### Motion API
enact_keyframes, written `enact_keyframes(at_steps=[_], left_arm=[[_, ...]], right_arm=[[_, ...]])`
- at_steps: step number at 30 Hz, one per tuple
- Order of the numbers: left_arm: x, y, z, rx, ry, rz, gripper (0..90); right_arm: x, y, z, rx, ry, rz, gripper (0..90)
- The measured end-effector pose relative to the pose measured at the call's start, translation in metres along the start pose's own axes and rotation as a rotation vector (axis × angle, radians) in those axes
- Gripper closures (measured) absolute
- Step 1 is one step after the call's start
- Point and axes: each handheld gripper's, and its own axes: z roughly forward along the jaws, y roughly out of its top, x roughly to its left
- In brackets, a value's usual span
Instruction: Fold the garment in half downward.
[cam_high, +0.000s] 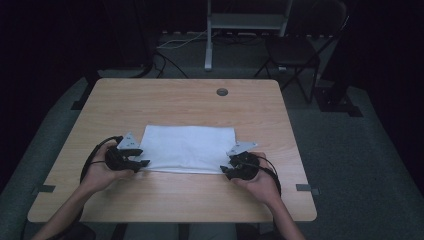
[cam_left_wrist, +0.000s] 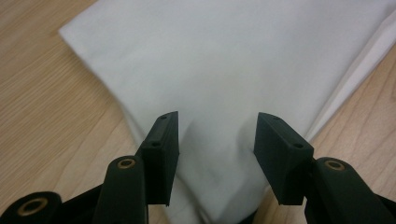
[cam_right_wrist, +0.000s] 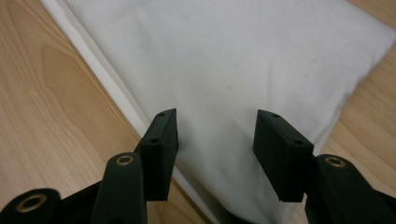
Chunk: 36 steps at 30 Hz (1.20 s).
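- Left hand-held gripper (cam_high: 141, 163) sits at the near left corner of a folded white cloth (cam_high: 190, 148); in the left gripper view its two black jaws stand wide apart, one on each side of that corner, and clamp nothing.
- Right hand-held gripper (cam_high: 225, 170) sits at the near right corner of the cloth; in the right gripper view its jaws are likewise spread wide over the corner, with nothing held between them.
- One person's left hand (cam_high: 102, 170) and right hand (cam_high: 260, 181) come in from the near edge, each wrapped round its hand-held gripper.
- One cloth lies flat on the worktop (cam_high: 175, 95), a little nearer the person than the middle, its long sides running left to right. A second layer shows along one edge in both gripper views (cam_left_wrist: 355, 70) (cam_right_wrist: 93, 60).
- The worktop is pale wood with a visible grain and rounded corners. One small round dark hole (cam_high: 222, 92) sits near its far edge, well apart from the cloth.
- The floor (cam_high: 350, 145) round the worktop is grey carpet, and the room beyond is very dark.
- One dark folding chair (cam_high: 295, 52) stands past the far right corner of the worktop.
- One pale metal frame (cam_high: 245, 22) stands on the floor behind the worktop, with loose cables (cam_high: 175, 42) lying beside it.
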Motion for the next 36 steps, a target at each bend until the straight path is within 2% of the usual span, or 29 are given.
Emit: enact_keyframes(at_steps=[1, 6, 10, 11, 15, 17, 19, 21, 25, 29, 32, 36], left_arm=[[0.001, -0.001, -0.001, 0.004, 0.010, 0.006, 49.8], [0.002, -0.005, -0.001, -0.016, 0.004, -0.014, 50.6], [0.002, -0.007, -0.006, -0.026, -0.005, -0.043, 50.3], [0.001, -0.007, -0.009, -0.026, 0.000, -0.033, 50.1], [-0.003, -0.014, -0.016, 0.011, -0.010, -0.018, 50.1], [-0.004, -0.019, -0.015, 0.028, -0.015, -0.026, 50.2], [-0.002, -0.023, -0.015, 0.013, -0.025, -0.048, 50.5], [0.000, -0.022, -0.015, 0.017, -0.022, -0.049, 50.5], [0.003, -0.017, -0.009, 0.014, -0.021, -0.068, 50.7], [0.012, -0.010, -0.001, 0.007, -0.018, -0.116, 51.1], [0.016, -0.006, 0.003, 0.013, -0.022, -0.133, 51.7], [0.017, -0.003, 0.005, 0.023, -0.013, -0.133, 52.6]], right_arm=[[0.000, -0.001, 0.000, -0.002, -0.001, -0.002, 48.7], [-0.001, -0.006, -0.003, -0.009, -0.004, 0.015, 47.9], [-0.001, -0.009, -0.006, -0.012, 0.000, 0.029, 47.1], [0.000, -0.008, -0.008, -0.007, -0.004, 0.019, 47.0], [0.003, -0.010, -0.013, -0.019, 0.013, 0.034, 48.1], [0.004, -0.014, -0.012, -0.005, 0.019, 0.033, 48.7], [0.004, -0.016, -0.012, -0.018, 0.018, 0.043, 48.8], [0.002, -0.015, -0.011, -0.019, 0.017, 0.044, 49.6], [-0.005, -0.011, -0.007, -0.006, 0.007, 0.051, 49.4], [-0.015, -0.004, -0.001, 0.004, -0.007, 0.055, 49.0], [-0.023, 0.002, 0.005, 0.006, -0.013, 0.051, 48.6], [-0.034, 0.010, 0.013, 0.010, -0.014, 0.051, 47.9]])
